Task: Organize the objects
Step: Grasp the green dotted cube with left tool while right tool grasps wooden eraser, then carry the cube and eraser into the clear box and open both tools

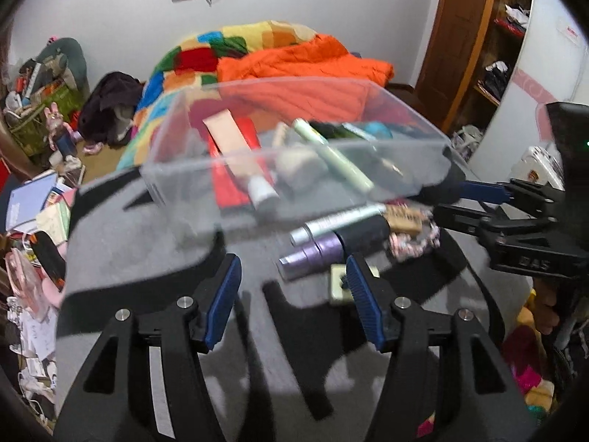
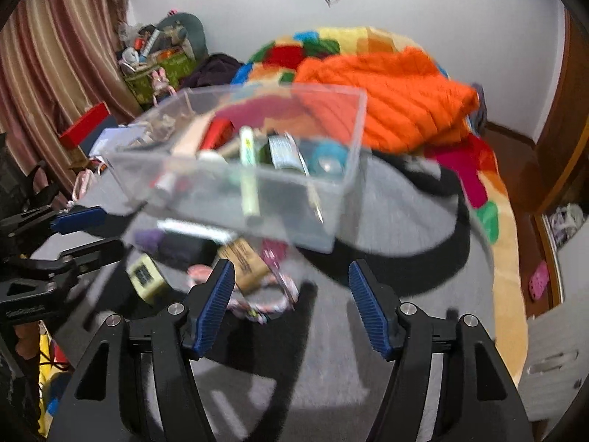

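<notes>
- Nearest to us in the left wrist view, the left gripper (image 1: 292,296) stands with its jaws open and nothing between the blue pads; it hovers over the grey felt mat (image 1: 147,243).
- Beyond it sits the clear plastic box (image 1: 294,140), which we take as our landmark. Already inside lie a pink tube (image 1: 239,158), a red flat package (image 1: 230,180) and a pale green tube (image 1: 333,154), so we judge that the sorting is partly done.
- In front of the box, on the mat, some things wait: a purple tube (image 1: 313,254), a silver tube (image 1: 338,221), a small cream block (image 1: 340,283) and a floral scrunchie (image 1: 412,243).
- Right of the box, the right gripper (image 1: 464,199) comes in from the side, also open.
- In the right wrist view, its jaws are again apart and empty, just in front of the box (image 2: 239,169).
- Between them and the box lie a brown label card (image 2: 244,261) and the scrunchie (image 2: 265,302); we think that these are placed close so they are easy to take.
- Behind the box a colourful blanket (image 2: 386,92) covers the bed.
</notes>
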Demonstrator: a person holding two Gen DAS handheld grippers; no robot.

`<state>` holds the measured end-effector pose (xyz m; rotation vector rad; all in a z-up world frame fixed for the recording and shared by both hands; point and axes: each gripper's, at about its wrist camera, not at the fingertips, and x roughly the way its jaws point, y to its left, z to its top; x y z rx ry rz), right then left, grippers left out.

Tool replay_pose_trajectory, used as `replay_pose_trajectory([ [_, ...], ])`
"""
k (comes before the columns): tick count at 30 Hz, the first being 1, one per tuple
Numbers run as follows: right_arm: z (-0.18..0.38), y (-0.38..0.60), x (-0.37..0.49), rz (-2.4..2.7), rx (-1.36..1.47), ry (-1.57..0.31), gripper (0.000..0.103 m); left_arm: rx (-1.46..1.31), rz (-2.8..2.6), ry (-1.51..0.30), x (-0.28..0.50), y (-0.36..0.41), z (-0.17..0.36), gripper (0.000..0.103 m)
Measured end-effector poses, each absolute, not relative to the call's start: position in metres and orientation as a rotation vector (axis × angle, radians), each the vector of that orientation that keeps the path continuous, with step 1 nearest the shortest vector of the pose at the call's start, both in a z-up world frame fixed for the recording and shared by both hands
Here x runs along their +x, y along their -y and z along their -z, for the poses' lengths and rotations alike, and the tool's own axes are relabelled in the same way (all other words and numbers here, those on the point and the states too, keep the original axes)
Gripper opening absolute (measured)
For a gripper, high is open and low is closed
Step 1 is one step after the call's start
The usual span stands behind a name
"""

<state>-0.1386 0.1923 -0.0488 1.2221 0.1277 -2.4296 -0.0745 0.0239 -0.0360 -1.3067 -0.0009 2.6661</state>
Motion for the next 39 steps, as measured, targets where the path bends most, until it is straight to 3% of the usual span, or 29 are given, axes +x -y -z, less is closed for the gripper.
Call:
replay_pose_trajectory([
  [6, 0.073, -0.197, -0.146, 2.362, 1.296, -0.036, 0.060, -1.333, -2.597, -0.031, -0.067, -0.042, 0.049, 0.063],
  [11, 0.071, -0.195, -0.143, 2.351, 1.283, -0.043, 0.041, -1.348, -2.573, -0.048, -0.070, -0.052, 0.055, 0.064],
  [13, 0.069, -0.193, -0.140, 2.373, 1.286, -0.078, 0.040, -1.353, -2.570, -0.045, -0.073, -0.054, 0.057, 0.064],
  [15, 0.063, -0.194, -0.136, 2.381, 1.268, -0.092, 0.040, -1.351, -2.572, -0.057, -0.074, -0.057, 0.059, 0.059],
  [17, 0.055, -0.193, -0.131, 2.381, 1.234, -0.092, 0.041, -1.353, -2.572, -0.063, -0.076, -0.058, 0.060, 0.042],
  [19, 0.046, -0.189, -0.128, 2.383, 1.193, -0.106, 0.041, -1.351, -2.570, -0.055, -0.076, -0.058, 0.061, 0.033],
  [33, 0.066, -0.136, -0.144, 2.262, 1.166, -0.410, 0.040, -1.330, -2.588, -0.003, -0.063, -0.037, 0.056, 0.033],
  [36, 0.067, -0.139, -0.143, 2.244, 1.175, -0.391, 0.022, -1.330, -2.590, 0.019, -0.065, -0.033, 0.056, 0.033],
  [39, 0.069, -0.143, -0.145, 2.230, 1.199, -0.339, 0.022, -1.313, -2.600, 0.028, -0.064, -0.032, 0.052, 0.033],
])
